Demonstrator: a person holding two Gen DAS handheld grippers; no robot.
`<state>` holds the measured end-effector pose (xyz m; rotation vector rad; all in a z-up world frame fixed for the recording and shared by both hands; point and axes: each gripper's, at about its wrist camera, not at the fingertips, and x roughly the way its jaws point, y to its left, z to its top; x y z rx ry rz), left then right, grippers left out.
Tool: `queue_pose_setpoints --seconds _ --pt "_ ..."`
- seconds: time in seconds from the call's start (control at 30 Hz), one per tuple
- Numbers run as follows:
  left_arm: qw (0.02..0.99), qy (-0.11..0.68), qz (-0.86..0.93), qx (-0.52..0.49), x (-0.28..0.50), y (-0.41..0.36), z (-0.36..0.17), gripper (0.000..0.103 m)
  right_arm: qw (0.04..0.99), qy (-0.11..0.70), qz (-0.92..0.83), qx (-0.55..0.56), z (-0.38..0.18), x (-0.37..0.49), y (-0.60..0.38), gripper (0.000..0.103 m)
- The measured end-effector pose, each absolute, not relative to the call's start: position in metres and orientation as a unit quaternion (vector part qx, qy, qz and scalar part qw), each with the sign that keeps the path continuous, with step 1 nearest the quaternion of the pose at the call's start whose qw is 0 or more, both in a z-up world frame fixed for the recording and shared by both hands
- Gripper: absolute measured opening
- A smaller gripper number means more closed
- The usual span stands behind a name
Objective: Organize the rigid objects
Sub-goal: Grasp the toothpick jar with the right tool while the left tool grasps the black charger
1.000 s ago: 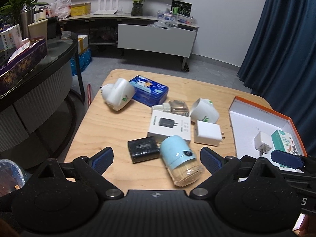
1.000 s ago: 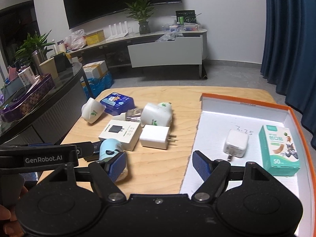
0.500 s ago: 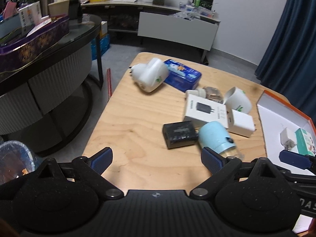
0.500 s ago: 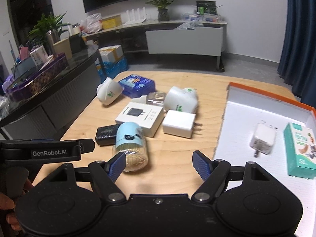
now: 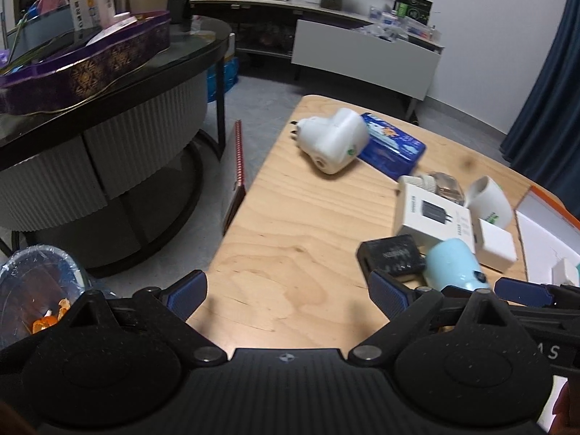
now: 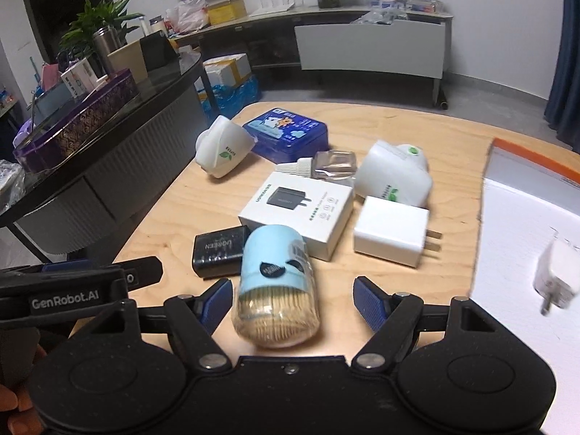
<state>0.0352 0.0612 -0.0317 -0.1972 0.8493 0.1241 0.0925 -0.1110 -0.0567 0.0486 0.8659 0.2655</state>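
On the wooden surface (image 6: 453, 166), a toothpick jar (image 6: 277, 286) with a pale blue cap lies on its side between the wide-spread pads of the right hand-held gripper (image 6: 293, 299), seemingly not yet touched. A pick-up is judged to be in hand; closing on the jar and carrying it to the orange-rimmed box (image 6: 525, 159) is called for next. The left hand-held gripper (image 5: 288, 295) is held wide and empty.

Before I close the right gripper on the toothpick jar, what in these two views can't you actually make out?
- Toothpick jar, right wrist view: its base is cut off by the right gripper body; pad contact unclear.
- Same jar, left wrist view: only its blue cap shows, behind the left gripper.
- Orange-rimmed tray: runs off the right edge in both views.
- White charger in the tray: blurred.
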Motion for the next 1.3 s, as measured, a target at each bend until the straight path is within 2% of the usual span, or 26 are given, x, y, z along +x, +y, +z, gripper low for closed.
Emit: queue_pose_setpoints --seconds 0.03,0.07,0.1,0.13,0.57,0.7,0.73,0.8,0.87,1.3 --pt "0.904 0.412 0.057 -0.101 0.037 0.062 -0.032 0.099 0.897 0.423 0.129 0.019 -0.060 0.096 -0.109 0.087" --pt "0.904 0.412 0.051 -0.104 0.037 0.061 -0.033 0.099 0.893 0.429 0.131 0.018 -0.063 0.099 -0.108 0.078" --pt "0.905 0.411 0.047 -0.102 0.038 0.058 -0.033 0.099 0.891 0.433 0.138 0.020 -0.066 0.100 -0.107 0.063" --pt "0.905 0.411 0.044 -0.098 0.039 0.055 -0.033 0.099 0.891 0.432 0.140 0.022 -0.068 0.100 -0.107 0.060" --pt "0.908 0.410 0.019 -0.087 0.068 0.004 -0.054 0.103 0.912 0.401 0.080 0.028 -0.050 0.064 -0.157 0.059" --pt "0.920 0.387 0.041 -0.046 0.074 -0.011 -0.061 0.103 0.915 0.395 0.076 0.038 -0.046 0.057 -0.168 0.059" --pt "0.923 0.380 0.042 -0.033 0.074 -0.014 -0.064 0.100 0.916 0.393 0.074 0.041 -0.045 0.056 -0.169 0.059" --pt "0.930 0.365 0.041 -0.009 0.070 -0.019 -0.065 0.089 0.917 0.390 0.075 0.047 -0.043 0.053 -0.172 0.059" --pt "0.935 0.354 0.026 -0.004 0.065 -0.017 -0.062 0.065 0.918 0.386 0.075 0.052 -0.042 0.052 -0.173 0.059" --pt "0.937 0.348 -0.009 -0.023 0.038 0.001 -0.033 0.065 0.925 0.366 0.082 0.062 -0.026 0.032 -0.171 0.059"
